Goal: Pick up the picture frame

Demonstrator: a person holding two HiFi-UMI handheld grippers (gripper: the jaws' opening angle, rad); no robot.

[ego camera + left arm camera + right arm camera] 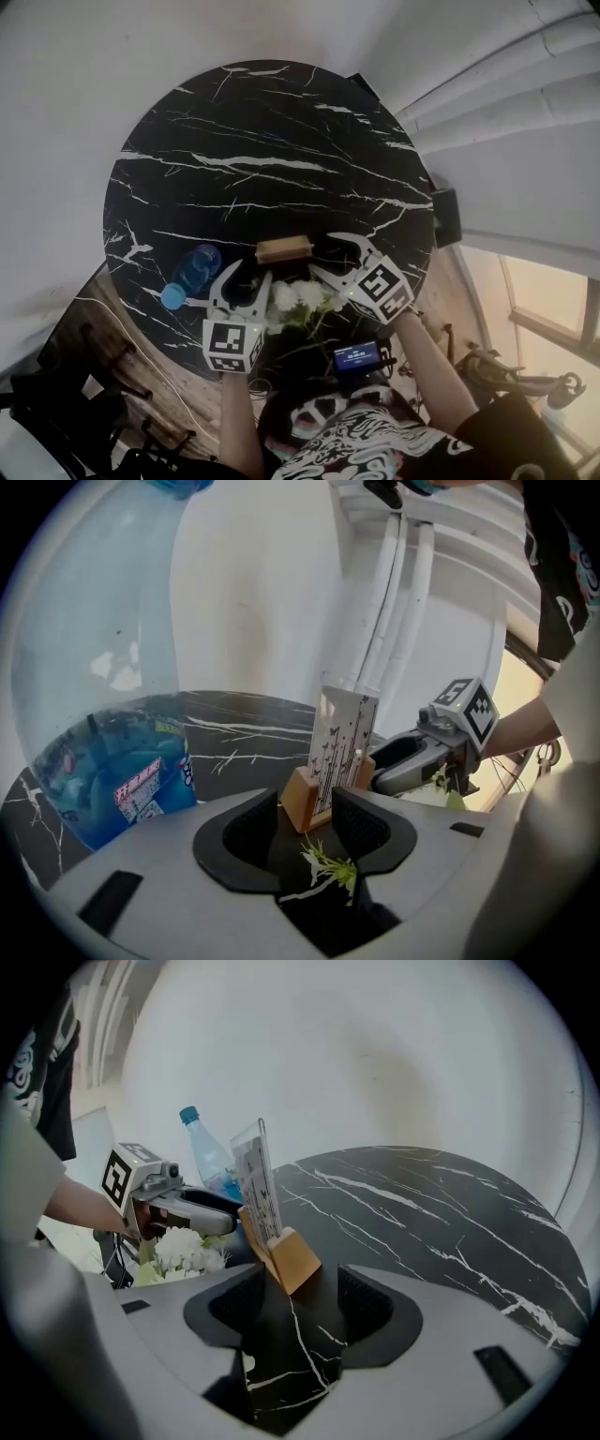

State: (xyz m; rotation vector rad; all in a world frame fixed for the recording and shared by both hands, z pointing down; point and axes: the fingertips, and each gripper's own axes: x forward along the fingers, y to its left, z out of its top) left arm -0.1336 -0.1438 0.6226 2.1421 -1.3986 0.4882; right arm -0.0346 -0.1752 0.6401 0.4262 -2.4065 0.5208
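Picture frame (pixel 283 249) stands between left hand-held gripper (pixel 248 274) and right hand-held gripper (pixel 322 253).

I'm in what looks like a home corner. A round marble table (pixel 281 122) sits mid-frame, white curtains (pixel 506 84) upper right, wood floor (pixel 131 361) lower left.

Left tongs (pixel 249 279): jaws wide apart, gripping nothing, pitched down, tips at the frame's (pixel 283 249) left end. Right tongs (pixel 330 255): same, at the frame's right end.
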